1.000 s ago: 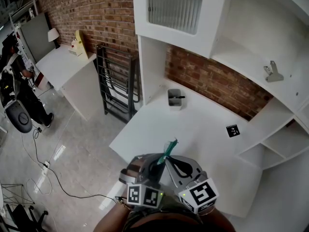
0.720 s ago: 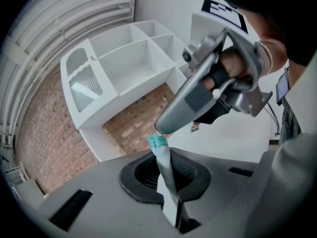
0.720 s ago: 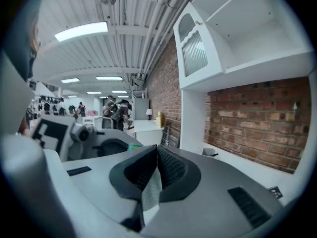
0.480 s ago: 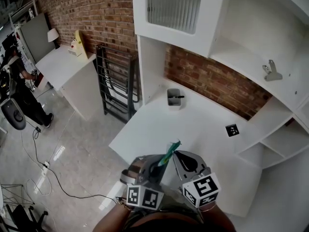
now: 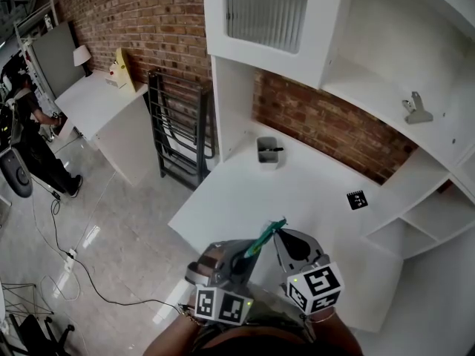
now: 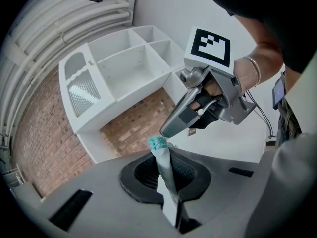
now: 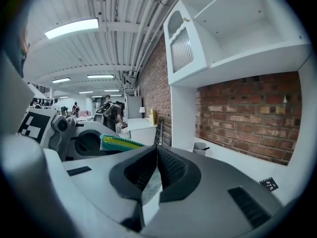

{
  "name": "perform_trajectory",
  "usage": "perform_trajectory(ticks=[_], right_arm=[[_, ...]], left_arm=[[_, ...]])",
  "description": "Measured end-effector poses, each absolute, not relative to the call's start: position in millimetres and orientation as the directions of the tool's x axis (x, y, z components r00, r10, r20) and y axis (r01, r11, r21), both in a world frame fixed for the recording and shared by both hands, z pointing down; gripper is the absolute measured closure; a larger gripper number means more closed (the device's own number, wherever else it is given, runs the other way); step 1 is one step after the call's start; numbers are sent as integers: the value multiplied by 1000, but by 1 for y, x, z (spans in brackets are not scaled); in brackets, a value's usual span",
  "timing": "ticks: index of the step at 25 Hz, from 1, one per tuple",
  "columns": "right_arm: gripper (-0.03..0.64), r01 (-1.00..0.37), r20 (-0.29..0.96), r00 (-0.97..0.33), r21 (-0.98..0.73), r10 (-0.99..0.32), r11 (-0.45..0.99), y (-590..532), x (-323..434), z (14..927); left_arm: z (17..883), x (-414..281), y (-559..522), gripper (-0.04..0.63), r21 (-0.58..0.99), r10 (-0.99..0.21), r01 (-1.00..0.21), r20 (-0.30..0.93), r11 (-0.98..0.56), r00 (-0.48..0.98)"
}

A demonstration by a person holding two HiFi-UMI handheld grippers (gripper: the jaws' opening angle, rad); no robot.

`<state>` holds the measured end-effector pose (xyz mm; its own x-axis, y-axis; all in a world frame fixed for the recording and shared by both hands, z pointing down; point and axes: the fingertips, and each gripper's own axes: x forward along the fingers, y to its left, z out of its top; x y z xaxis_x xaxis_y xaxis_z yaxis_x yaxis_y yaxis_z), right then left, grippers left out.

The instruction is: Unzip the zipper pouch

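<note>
The zipper pouch point(image 5: 266, 237) is a narrow teal strip held in the air between my two grippers, above the front of the white table point(image 5: 245, 191). My left gripper point(image 5: 239, 259) is shut on the pouch's grey body point(image 6: 163, 165), whose teal end point(image 6: 158, 143) sticks up past the jaws. My right gripper point(image 5: 286, 245) is shut too, with pale pouch material point(image 7: 151, 182) pinched in its jaws. In the left gripper view the right gripper point(image 6: 171, 128) has its tip against the teal end. The right gripper view shows the teal and yellow edge point(image 7: 121, 143) beside the left gripper point(image 7: 84, 143). I cannot see the zipper pull.
A small grey cup point(image 5: 268, 151) stands at the table's back, a black marker tag point(image 5: 358, 199) to its right. White shelving point(image 5: 386, 73) rises behind, with a metal clip point(image 5: 416, 108) on it. A black rack point(image 5: 178, 128) and a person point(image 5: 30, 136) are at the left.
The right gripper has shifted to the right in the head view, and the pouch's teal end has moved right with it. The left gripper has stayed where it was.
</note>
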<state>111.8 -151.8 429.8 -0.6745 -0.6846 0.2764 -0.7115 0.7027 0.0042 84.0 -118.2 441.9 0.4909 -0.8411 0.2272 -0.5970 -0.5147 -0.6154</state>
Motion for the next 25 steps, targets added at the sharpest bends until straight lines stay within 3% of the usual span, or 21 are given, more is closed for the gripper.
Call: perform_trajectory(ticks=[25], right_arm=[[614, -798, 289, -566, 45, -772, 601, -174, 159, 430]], left_arm=[[439, 68, -111, 591, -553, -853, -662, 204, -506, 481]])
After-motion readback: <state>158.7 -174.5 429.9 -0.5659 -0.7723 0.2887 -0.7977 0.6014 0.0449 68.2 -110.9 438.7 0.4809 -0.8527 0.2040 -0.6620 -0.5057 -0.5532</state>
